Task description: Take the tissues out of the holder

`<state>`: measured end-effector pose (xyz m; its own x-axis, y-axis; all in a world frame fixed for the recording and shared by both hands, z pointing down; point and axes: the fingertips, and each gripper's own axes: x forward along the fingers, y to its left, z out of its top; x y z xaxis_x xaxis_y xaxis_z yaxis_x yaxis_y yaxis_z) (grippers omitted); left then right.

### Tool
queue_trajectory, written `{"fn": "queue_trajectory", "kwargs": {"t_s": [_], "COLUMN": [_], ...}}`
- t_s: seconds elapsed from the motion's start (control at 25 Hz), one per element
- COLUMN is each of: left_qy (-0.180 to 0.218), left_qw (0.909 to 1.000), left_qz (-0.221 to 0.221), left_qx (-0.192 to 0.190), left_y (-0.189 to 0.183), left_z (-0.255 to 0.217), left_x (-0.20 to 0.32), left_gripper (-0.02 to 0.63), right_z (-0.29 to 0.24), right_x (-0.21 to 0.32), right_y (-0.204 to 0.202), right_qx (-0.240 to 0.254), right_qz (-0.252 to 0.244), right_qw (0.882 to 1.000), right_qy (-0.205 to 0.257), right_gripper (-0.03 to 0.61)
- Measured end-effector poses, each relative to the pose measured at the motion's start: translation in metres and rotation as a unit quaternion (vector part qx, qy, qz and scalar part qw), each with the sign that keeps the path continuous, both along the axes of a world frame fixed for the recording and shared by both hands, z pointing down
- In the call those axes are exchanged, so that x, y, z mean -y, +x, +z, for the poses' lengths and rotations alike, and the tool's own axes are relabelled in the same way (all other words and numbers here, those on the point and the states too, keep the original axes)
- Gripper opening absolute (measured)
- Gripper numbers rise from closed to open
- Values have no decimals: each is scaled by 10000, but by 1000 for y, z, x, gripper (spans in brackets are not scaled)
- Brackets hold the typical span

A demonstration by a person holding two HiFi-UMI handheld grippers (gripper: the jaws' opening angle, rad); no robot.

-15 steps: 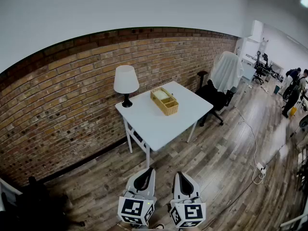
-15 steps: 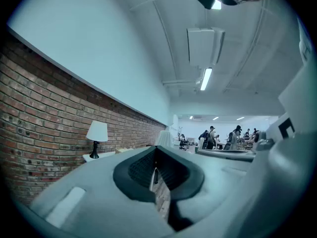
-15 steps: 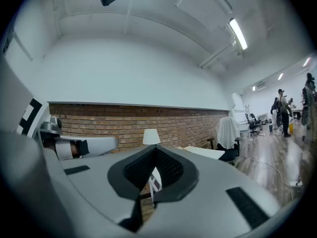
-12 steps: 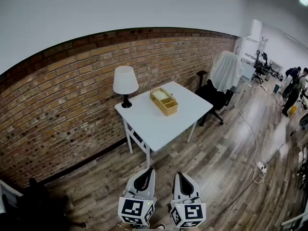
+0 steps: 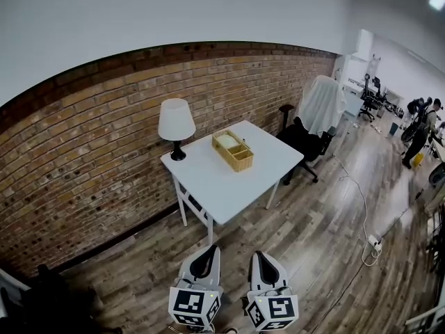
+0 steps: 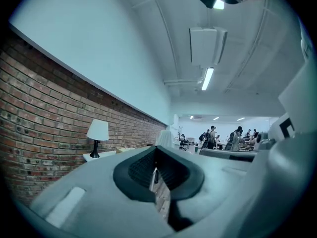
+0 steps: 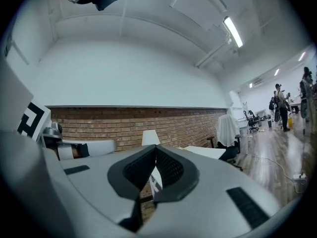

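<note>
Step in hand (judged): the approach, with no reach begun. Both tools sit low at the near edge of the head view, well apart from the table (image 5: 208, 186), with wooden floor (image 5: 299, 242) between.

Left hand-held gripper (image 5: 211, 248): jaws pressed together, nothing between them, pointing level. Right hand-held gripper (image 5: 259, 253): the same, tips closed on each other and empty.

Holder (image 5: 243, 163): a woven basket near the middle of the table, just right of the lamp (image 5: 175, 121). Tissues (image 5: 226, 142): a pale stack showing in its far part. The near part is too small to read.

Notes for doing it well:
- Come up to the near edge of the table before extending, as a long reach from here would be unsteady
- Spread the jaws before they are over the holder, not inside it
- The basket looks light and will likely slide, so set one hand-held gripper against its wall to steady it
- Bring the other down from above and pinch the stack deep enough to take more than the top sheet
- Lift straight up, clear of the rim
- Keep the left side clear of the lamp
</note>
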<state>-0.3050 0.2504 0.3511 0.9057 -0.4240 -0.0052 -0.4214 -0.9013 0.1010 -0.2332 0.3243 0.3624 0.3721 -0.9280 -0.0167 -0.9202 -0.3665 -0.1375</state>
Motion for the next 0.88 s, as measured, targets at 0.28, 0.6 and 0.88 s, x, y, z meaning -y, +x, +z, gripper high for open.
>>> {"fn": "queue_trajectory", "kwargs": {"t_s": [0.28, 0.6, 0.88], "left_qy": [21, 35, 46], "left_qw": [9999, 9996, 9997], "left_qz": [140, 240, 177], "left_qx": [19, 146, 182], "left_y": [-1, 0, 17], "left_z": [2, 6, 8], "left_x": [26, 50, 70], "left_gripper": [-9, -9, -11], "right_z": [1, 6, 7], "right_x": [22, 42, 67], "right_y": [5, 14, 32], "right_qx": [35, 127, 94], "right_qz": [181, 369, 273], "right_qw": [9998, 9992, 9996], "right_qy": [80, 108, 70], "right_gripper": [6, 6, 6]}}
